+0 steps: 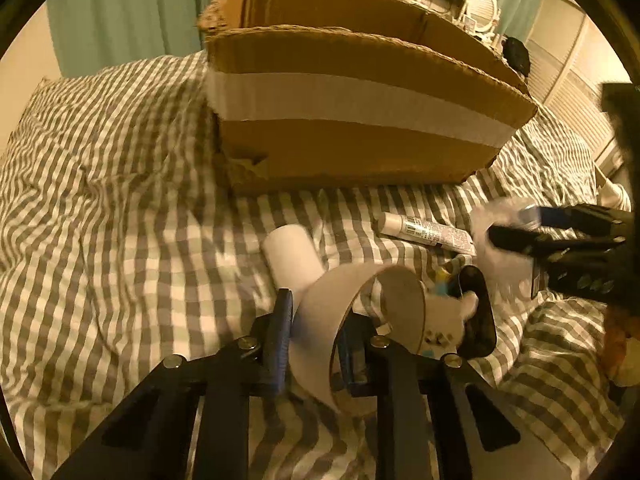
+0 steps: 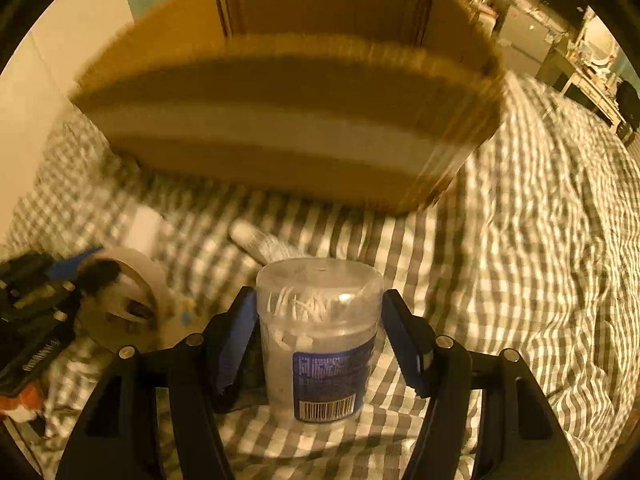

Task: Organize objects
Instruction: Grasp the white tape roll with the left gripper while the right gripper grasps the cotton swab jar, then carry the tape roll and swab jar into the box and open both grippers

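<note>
An open cardboard box (image 1: 352, 108) stands on the checked bedspread; it also fills the top of the right wrist view (image 2: 288, 120). My left gripper (image 1: 316, 320) is shut on the wall of a wide tape roll (image 1: 360, 300), one finger outside and one inside the ring. My right gripper (image 2: 320, 320) is shut on a clear plastic jar of cotton swabs (image 2: 320, 336) with a blue label, held upright above the bed. In the left wrist view the right gripper (image 1: 516, 224) and jar (image 1: 500, 236) are at the right.
A white cylinder (image 1: 292, 256), a white tube (image 1: 424, 232) and a black oval object (image 1: 476, 312) with small items lie on the bedspread (image 1: 120, 200) before the box. A dresser with a mirror (image 1: 484, 8) stands far back.
</note>
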### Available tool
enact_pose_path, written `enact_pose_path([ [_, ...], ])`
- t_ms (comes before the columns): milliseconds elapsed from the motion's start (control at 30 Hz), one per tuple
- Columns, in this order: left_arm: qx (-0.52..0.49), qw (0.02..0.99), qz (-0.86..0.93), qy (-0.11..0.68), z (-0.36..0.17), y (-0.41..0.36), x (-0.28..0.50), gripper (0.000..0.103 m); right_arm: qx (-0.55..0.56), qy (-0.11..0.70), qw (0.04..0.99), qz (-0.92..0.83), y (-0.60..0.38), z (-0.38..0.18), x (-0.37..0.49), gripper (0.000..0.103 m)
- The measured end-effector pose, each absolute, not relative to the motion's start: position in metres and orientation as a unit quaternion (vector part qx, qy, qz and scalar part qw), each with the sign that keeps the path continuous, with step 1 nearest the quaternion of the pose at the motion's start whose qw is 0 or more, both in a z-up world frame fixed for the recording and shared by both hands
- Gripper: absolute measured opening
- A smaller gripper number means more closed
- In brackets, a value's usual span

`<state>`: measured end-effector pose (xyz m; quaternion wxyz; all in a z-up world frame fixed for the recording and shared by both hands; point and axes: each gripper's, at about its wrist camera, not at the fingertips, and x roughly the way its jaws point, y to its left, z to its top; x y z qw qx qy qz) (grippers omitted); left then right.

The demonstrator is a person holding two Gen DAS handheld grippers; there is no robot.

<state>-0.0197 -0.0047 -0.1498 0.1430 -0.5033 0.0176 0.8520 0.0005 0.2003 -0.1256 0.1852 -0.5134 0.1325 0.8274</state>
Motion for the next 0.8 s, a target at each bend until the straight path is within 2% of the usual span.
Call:
enact_pose_path([
  [167,-0.494,0.126,0.86,0.03,-0.138,-0.006,-0.01,0.01,-0.467,0.138,0.197,0.851,0.198,-0.089,0.011,0.063],
  [533,-0.446,0.117,0.887,0.03,-0.083,-0.007,0.015,0.009,-0.394,0.11,0.205,0.889,0.167,-0.048,0.032,0.063],
  [800,-0.405,0.116,0.906,0.038,-0.032,-0.005,0.002,0.009,-0.353,0.098,0.199,0.909,0.161,0.0,0.033,0.063],
])
